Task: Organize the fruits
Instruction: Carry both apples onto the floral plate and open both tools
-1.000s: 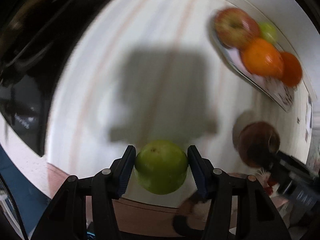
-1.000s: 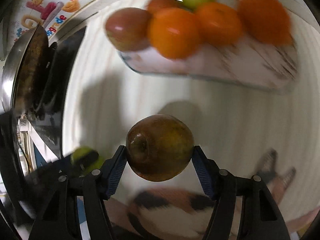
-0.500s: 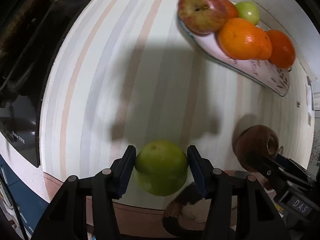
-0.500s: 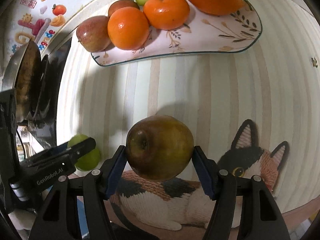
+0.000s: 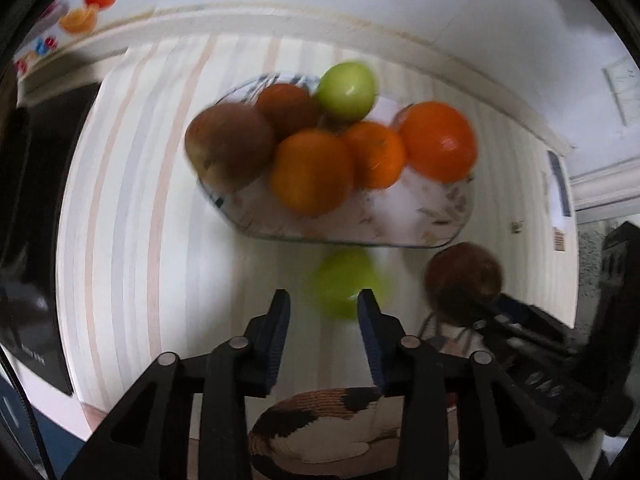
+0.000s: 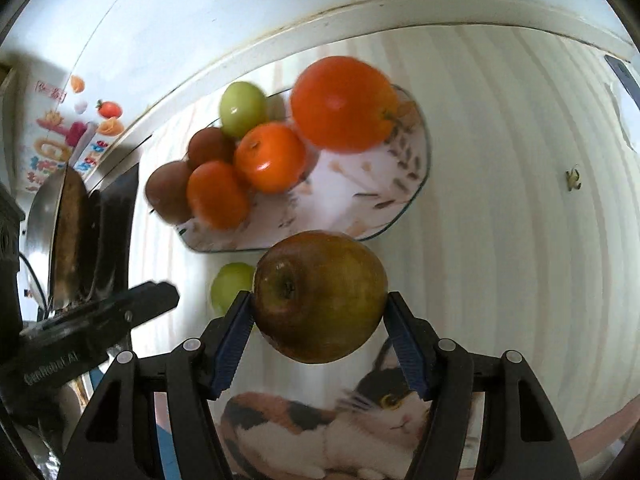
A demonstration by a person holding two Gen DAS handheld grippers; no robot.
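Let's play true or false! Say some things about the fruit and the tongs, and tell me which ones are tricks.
1. The right tongs hold a brownish apple. True.
2. The plate has four oranges on it. False: it has three oranges.
3. A green apple sits off the plate, near its front edge. True.
4. The cat picture is printed on the plate. False: it is on the table by the tongs.
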